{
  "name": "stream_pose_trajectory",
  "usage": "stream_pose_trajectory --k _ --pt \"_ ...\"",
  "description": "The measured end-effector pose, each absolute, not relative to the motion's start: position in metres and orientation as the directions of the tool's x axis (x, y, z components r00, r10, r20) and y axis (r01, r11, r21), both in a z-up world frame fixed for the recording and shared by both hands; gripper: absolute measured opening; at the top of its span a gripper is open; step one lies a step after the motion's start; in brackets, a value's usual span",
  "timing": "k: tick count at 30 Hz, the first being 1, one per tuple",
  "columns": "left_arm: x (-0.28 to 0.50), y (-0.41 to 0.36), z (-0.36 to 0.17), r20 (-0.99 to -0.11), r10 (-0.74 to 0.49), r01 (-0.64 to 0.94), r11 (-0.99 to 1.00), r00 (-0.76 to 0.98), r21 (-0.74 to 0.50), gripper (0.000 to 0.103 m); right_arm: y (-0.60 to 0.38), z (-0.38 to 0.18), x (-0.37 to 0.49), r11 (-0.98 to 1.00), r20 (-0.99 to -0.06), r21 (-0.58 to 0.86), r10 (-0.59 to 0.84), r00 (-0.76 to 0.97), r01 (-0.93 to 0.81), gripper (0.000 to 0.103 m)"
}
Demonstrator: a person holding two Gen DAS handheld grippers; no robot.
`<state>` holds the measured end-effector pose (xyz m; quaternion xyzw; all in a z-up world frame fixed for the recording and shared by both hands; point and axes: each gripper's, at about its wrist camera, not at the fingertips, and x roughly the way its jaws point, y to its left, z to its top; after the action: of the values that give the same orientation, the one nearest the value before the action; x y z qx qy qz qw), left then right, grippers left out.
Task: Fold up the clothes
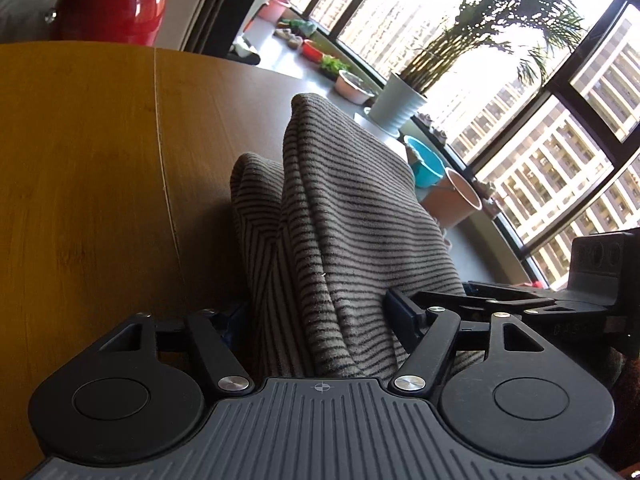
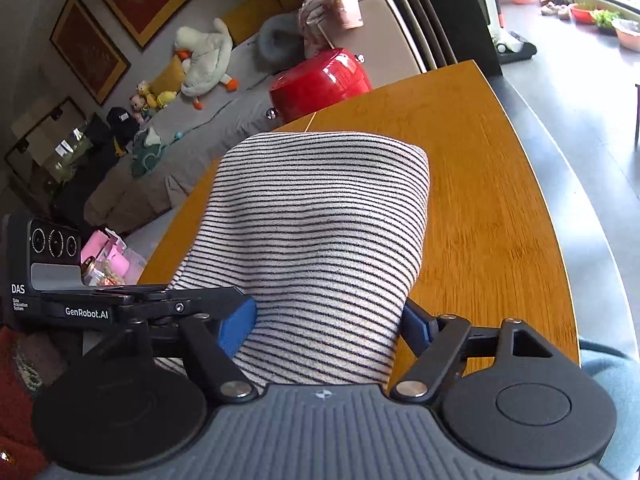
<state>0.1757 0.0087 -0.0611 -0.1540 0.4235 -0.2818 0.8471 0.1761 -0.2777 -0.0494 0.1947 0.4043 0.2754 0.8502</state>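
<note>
Left wrist cam: the left gripper (image 1: 320,308) has a thick bunch of the grey-beige knit garment w/ thin dark stripes (image 1: 340,216) sitting between its fingers. Fabric bulges out past both blue pads, so it looks clamped on the cloth, tho the jaws stand pretty wide bc of the bulk. Garment rises in folds toward 12 o'clock and its far end droops onto the round orange-brown wooden table (image 1: 88,168). At 11 o'clock, past the table edge, there's a shiny red plastic tub (image 1: 108,8). At 1 o'clock a white ribbed pot w/ a palm plant (image 1: 400,100) sits by the big black-framed windows (image 1: 560,128). A turquoise bowl (image 1: 426,164) and a pink pot (image 1: 456,196) are just beside the cloth at 2 o'clock. The other gripper's black body pokes in at 3 o'clock.

Right wrist cam: the right gripper (image 2: 328,320) is likewise closed around the striped garment, w/ a blue pad pressed into each side. Cloth stretches fwd toward 12 o'clock over the table, far edge rounded. Red tub at 12 o'clock beyond the table. Grey sofa w/ a white plush duck (image 2: 204,56) at 11 o'clock, framed red pictures (image 2: 120,4) on the wall at 10-11. Left gripper's housing at 9 o'clock.
</note>
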Motion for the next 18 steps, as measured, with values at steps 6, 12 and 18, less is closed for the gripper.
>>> stream_pose_trajectory --k 6,12,18 --pt "0.181 0.052 -0.057 -0.614 -0.549 0.288 0.831 0.567 -0.477 0.071 -0.221 -0.045 0.220 0.764 -0.587 0.526 0.644 0.491 -0.374 0.075" --pt "0.206 0.125 -0.054 -0.604 -0.447 0.181 0.874 0.660 -0.450 0.070 -0.153 -0.042 0.270 0.752 -0.591 0.486 0.658 0.467 -0.445 0.075" --pt "0.247 0.190 -0.060 -0.575 -0.387 0.080 0.870 0.721 -0.486 0.070 -0.084 -0.042 0.325 0.733 -0.576 0.438 0.674 0.463 -0.521 0.076"
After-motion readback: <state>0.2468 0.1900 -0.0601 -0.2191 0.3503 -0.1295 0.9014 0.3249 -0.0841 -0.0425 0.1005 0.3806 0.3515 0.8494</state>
